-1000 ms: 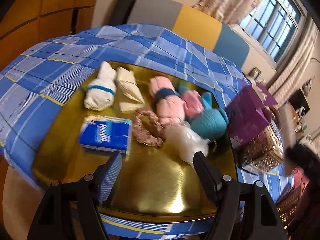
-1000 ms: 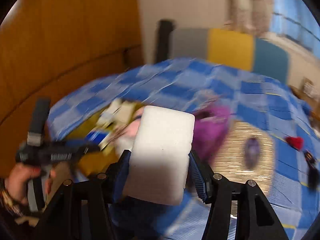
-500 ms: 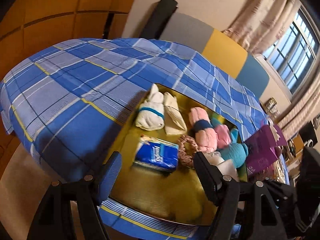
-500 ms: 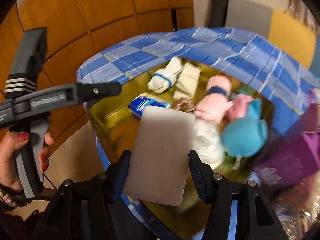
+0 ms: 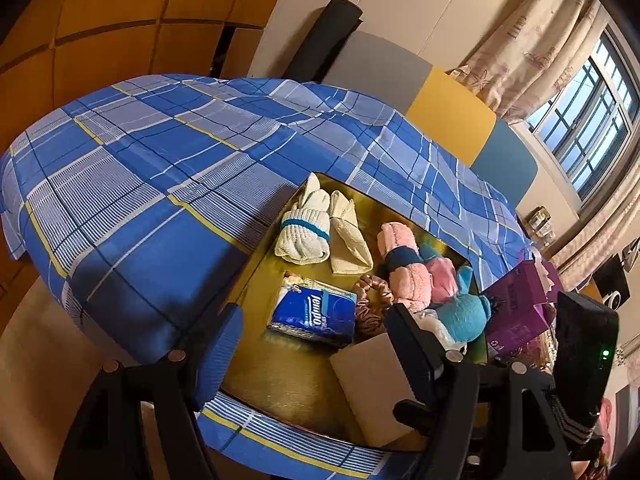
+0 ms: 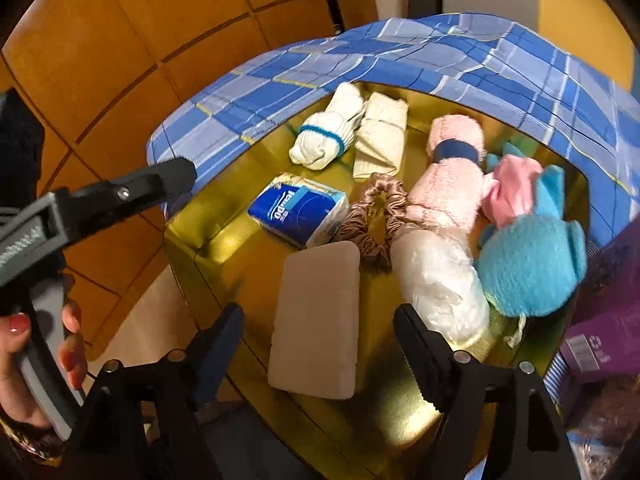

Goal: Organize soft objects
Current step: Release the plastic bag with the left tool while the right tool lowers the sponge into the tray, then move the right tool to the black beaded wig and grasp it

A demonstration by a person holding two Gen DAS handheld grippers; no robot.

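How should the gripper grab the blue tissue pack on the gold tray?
Probably across the short width of the blue tissue pack, coming from above. It lies flat on the gold tray with bare tray on its near-left side, but the scrunchie and white sponge crowd the other side.

We note a blue plaid bedsheet [image 5: 168,168] filling centre-left of the frame, orange wall panels [image 5: 100,32] upper left, a grey-yellow-teal headboard [image 5: 452,116] upper centre, and beige curtains [image 5: 532,48] beside a window [image 5: 588,120] upper right.
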